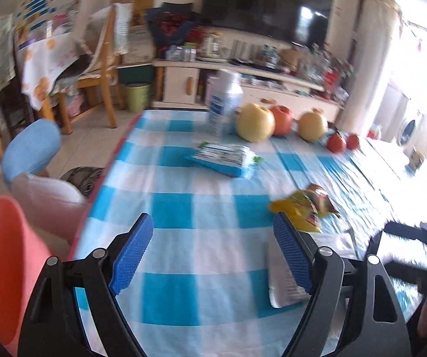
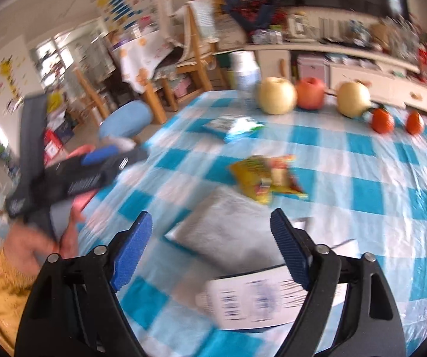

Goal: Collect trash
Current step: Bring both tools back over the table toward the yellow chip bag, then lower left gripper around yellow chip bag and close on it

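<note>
My left gripper [image 1: 212,223] is open above the blue-and-white checked tablecloth [image 1: 183,184], with nothing between its pads. A yellow snack wrapper [image 1: 302,208] lies just beyond its right fingertip, and a white printed packet [image 1: 285,282] lies partly hidden behind that finger. My right gripper [image 2: 211,217] is also open. A flat grey-white packet [image 2: 222,229] lies on the cloth between its fingers, and a white labelled item [image 2: 252,300] lies lower, near the right pad. The yellow snack wrapper [image 2: 267,178] is ahead of it. The left gripper [image 2: 94,166] shows at the left, held by a hand in a yellow sleeve.
A blue wipes pack [image 1: 225,157] lies mid-table, behind it a white bottle [image 1: 225,101], yellow and red fruit [image 1: 255,122] and small red fruits [image 1: 337,142]. Stools, blue [image 1: 32,148] and red [image 1: 2,261], stand by the table's left edge. A cluttered TV cabinet [image 1: 243,71] is beyond.
</note>
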`<act>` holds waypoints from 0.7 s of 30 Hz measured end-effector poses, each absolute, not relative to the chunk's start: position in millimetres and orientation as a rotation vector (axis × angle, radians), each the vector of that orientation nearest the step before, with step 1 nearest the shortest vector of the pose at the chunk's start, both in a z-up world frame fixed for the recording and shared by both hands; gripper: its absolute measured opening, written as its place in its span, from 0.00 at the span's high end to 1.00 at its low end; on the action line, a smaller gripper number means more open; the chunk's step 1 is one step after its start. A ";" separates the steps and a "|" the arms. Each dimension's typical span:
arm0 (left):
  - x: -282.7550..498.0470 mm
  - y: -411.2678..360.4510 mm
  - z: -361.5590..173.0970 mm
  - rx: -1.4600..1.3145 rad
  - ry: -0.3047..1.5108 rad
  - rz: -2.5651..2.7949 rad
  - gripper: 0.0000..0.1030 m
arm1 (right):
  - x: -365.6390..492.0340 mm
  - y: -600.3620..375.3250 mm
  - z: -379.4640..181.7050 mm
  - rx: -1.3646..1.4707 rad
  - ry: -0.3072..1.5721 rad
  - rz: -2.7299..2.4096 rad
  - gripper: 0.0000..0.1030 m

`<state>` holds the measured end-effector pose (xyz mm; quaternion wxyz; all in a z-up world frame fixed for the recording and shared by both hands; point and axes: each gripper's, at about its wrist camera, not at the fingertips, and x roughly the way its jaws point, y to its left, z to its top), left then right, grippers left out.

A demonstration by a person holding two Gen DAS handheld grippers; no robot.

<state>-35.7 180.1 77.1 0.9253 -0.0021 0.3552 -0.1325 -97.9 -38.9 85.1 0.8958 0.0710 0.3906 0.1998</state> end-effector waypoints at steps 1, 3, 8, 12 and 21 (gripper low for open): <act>-35.7 170.8 76.8 0.018 0.729 -0.284 0.20 | -92.0 -50.2 82.7 0.165 0.820 0.393 0.36; -35.4 150.0 73.8 0.067 0.738 -0.320 0.20 | -80.2 -69.7 76.5 0.199 0.843 0.362 0.43; -28.0 109.4 64.1 0.145 0.775 -0.394 0.20 | -51.8 -96.2 59.6 0.221 0.914 0.324 0.64; -22.2 79.5 52.7 0.215 0.816 -0.433 0.20 | -35.7 -94.7 52.3 0.139 0.949 0.334 0.66; 12.7 48.3 33.9 0.274 0.911 -0.458 0.20 | 4.5 -78.6 37.2 0.007 1.034 0.419 0.67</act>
